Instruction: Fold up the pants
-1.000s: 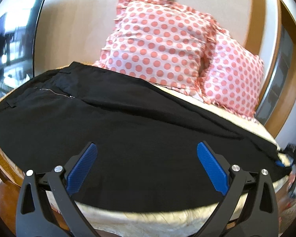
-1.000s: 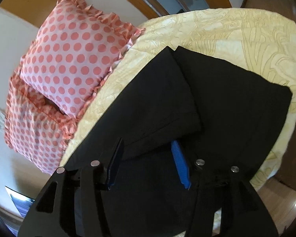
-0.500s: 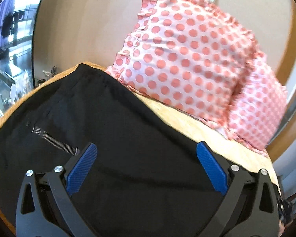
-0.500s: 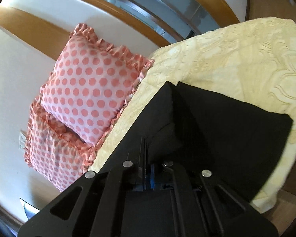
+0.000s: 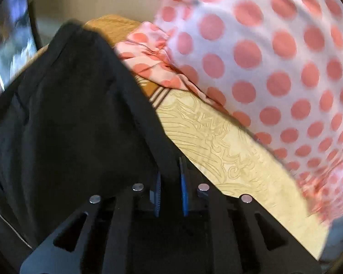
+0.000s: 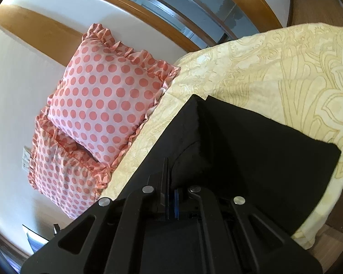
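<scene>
Cream patterned bedspread (image 6: 251, 73) carries the black pants (image 6: 251, 150), spotted pillows (image 6: 107, 100) just beside them. Left gripper (image 5: 170, 182) pinches the pants' edge, though blur softens that view; right gripper (image 6: 171, 189) is clamped on a raised fold of the cloth.

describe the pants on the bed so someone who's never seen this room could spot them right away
On the bed's cream patterned bedspread, below two pink polka-dot pillows, lie the pants. They are the only plain black thing, flat fabric with the leg ends side by side.
</scene>
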